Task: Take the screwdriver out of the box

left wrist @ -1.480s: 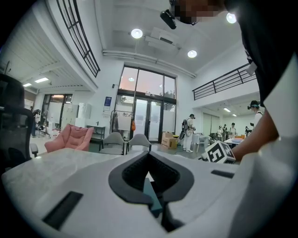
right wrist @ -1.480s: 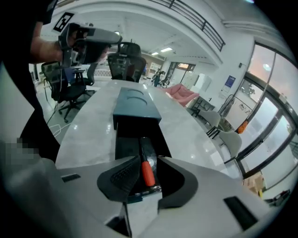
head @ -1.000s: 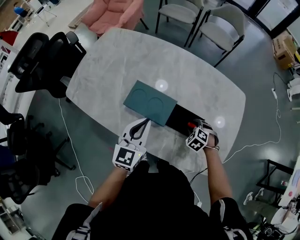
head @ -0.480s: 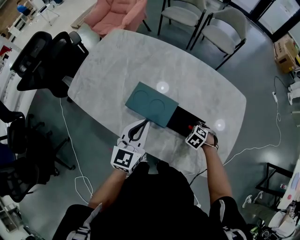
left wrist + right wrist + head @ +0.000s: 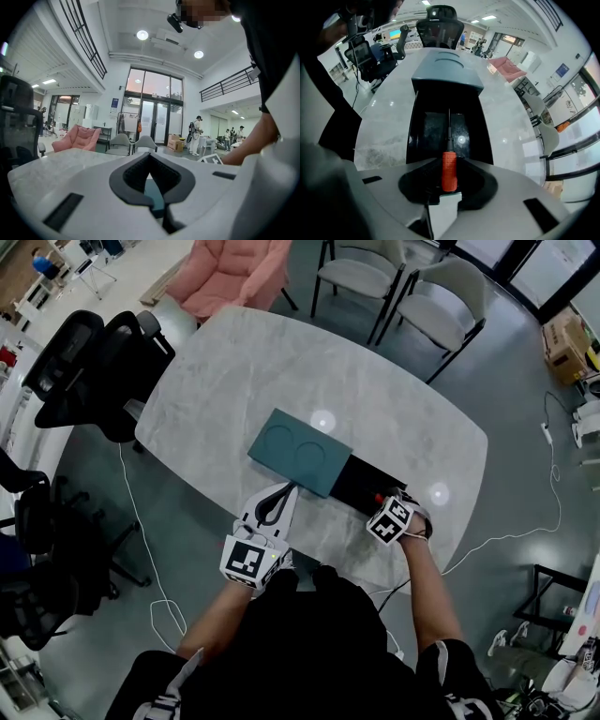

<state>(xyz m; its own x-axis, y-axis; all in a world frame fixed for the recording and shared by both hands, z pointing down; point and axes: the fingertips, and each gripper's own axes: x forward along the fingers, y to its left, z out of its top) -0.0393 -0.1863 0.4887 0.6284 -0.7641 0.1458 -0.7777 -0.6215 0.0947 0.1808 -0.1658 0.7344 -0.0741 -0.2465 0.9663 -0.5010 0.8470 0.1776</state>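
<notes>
Box [image 5: 364, 479] set on the surface [image 5: 281, 362] near its 5 o'clock edge; lid [image 5: 300, 451] laid over the box's 10 o'clock end; screwdriver [image 5: 449, 161] contained in the box.

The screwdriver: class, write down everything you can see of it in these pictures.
The screwdriver has a stubby orange-red handle with a knurled-looking grip and a thin dark shaft. It lies in the open black box, shaft pointing toward the teal lid. The handle sits between the jaws of the right gripper, which are closing round it with a gap showing on either side. Its tip is too small to make out.
</notes>
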